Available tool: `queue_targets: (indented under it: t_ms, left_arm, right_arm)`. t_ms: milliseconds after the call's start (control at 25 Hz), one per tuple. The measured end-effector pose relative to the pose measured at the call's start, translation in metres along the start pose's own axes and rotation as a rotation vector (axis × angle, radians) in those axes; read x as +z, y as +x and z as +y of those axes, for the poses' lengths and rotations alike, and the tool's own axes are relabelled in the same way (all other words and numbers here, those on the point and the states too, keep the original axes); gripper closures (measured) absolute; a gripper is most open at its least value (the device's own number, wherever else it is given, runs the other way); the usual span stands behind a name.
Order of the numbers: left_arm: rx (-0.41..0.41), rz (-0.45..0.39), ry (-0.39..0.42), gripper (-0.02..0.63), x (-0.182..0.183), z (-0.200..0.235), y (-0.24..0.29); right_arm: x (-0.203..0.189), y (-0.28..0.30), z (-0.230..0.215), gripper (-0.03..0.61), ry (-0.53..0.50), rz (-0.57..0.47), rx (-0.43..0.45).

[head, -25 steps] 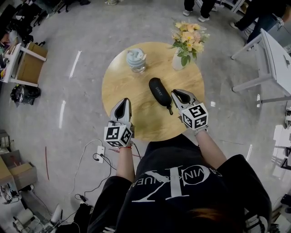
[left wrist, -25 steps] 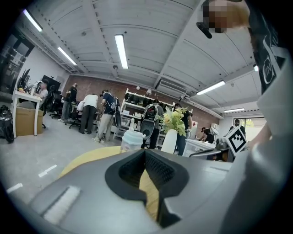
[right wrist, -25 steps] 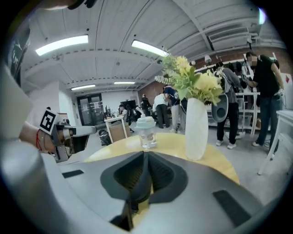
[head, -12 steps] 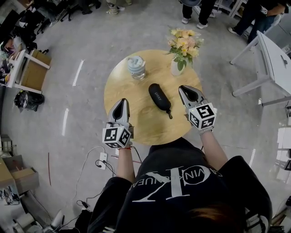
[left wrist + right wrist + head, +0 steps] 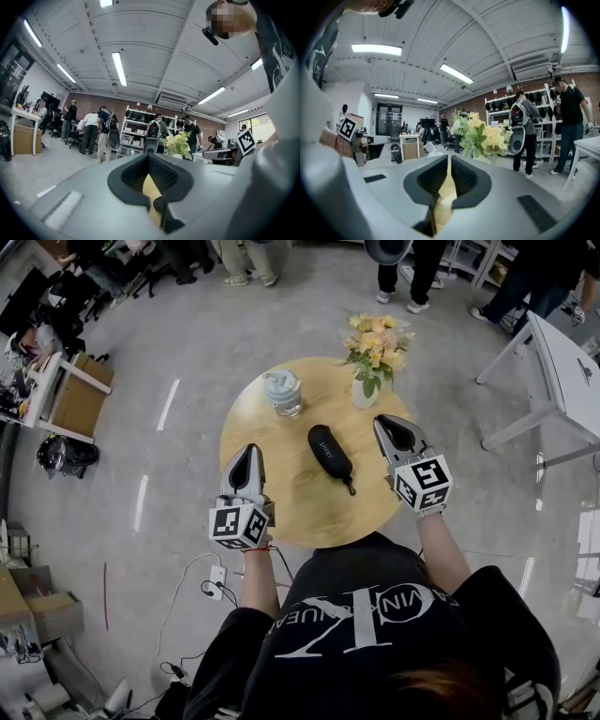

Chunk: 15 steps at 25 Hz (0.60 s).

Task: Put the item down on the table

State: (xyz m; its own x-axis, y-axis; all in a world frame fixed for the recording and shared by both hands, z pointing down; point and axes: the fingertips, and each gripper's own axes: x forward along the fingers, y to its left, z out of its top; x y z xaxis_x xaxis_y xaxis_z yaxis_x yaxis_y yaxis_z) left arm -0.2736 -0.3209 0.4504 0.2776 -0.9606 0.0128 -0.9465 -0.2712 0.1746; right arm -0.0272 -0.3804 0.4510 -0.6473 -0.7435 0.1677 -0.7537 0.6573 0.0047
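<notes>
A black oblong case (image 5: 330, 454) with a short cord lies flat near the middle of the round wooden table (image 5: 286, 498). Neither gripper touches it. My left gripper (image 5: 247, 459) hovers over the table's near left part, jaws together and empty; in the left gripper view its tips (image 5: 149, 156) meet with nothing between. My right gripper (image 5: 388, 427) hangs to the right of the case, a clear gap from it, also shut and empty, as the right gripper view (image 5: 449, 158) shows.
A glass jar (image 5: 282, 392) with a pale lid stands at the table's far left. A white vase of yellow flowers (image 5: 375, 351) stands at the far right, just beyond my right gripper. A white desk (image 5: 567, 371) stands to the right; people stand at the back.
Both grippers have lifted away from the table. The right one has drawn back to the right from the case's cord end. The case has stayed in place.
</notes>
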Motion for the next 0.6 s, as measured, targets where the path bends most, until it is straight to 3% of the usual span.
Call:
queue_targets:
  t_ms: [600]
  left_arm:
    - [0.018,-0.061,0.020,0.601,0.026,0.004,0.006]
  right_arm:
    - [0.036,0.006,-0.002,0.545,-0.033,-0.075,0.007]
